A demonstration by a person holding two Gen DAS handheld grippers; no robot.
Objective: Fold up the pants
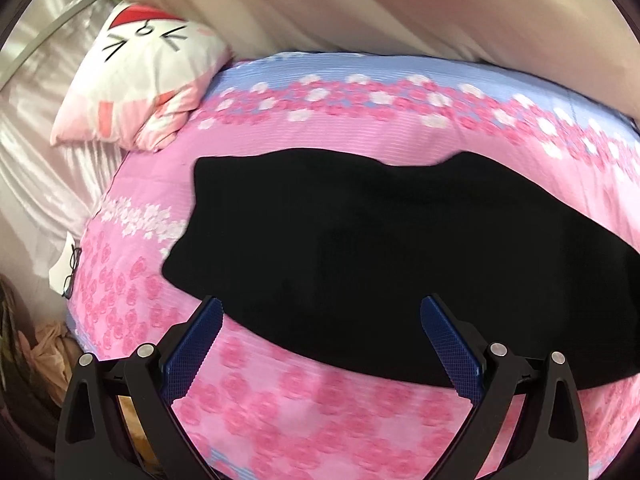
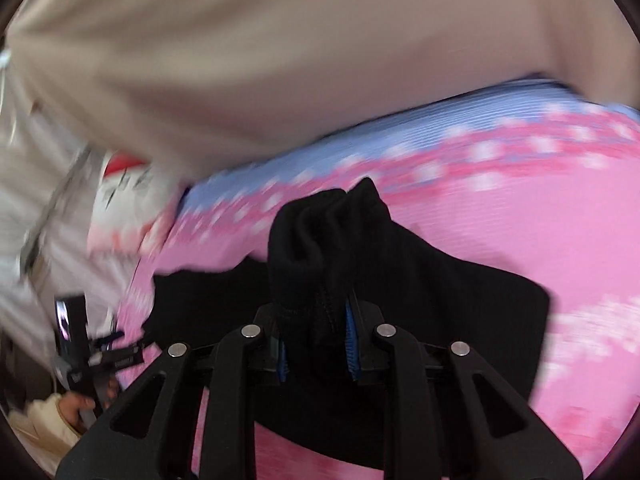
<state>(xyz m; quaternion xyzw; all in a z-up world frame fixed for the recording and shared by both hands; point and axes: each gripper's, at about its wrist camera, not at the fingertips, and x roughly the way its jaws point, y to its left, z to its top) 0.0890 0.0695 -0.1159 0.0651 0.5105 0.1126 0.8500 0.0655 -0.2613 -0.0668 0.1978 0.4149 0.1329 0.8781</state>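
Two hand-held grippers over the bed (image 1: 280,420): the right hand-held gripper (image 2: 316,344) clamps a bunched end of the black pants (image 1: 400,260), lifting it. The left hand-held gripper (image 1: 320,344) hangs spread and empty, the pants lying just ahead, long axis crosswise.

My two wrist cameras look steeply down, close over the bed (image 1: 320,420); both share the black pants (image 1: 360,260) mid-bed.
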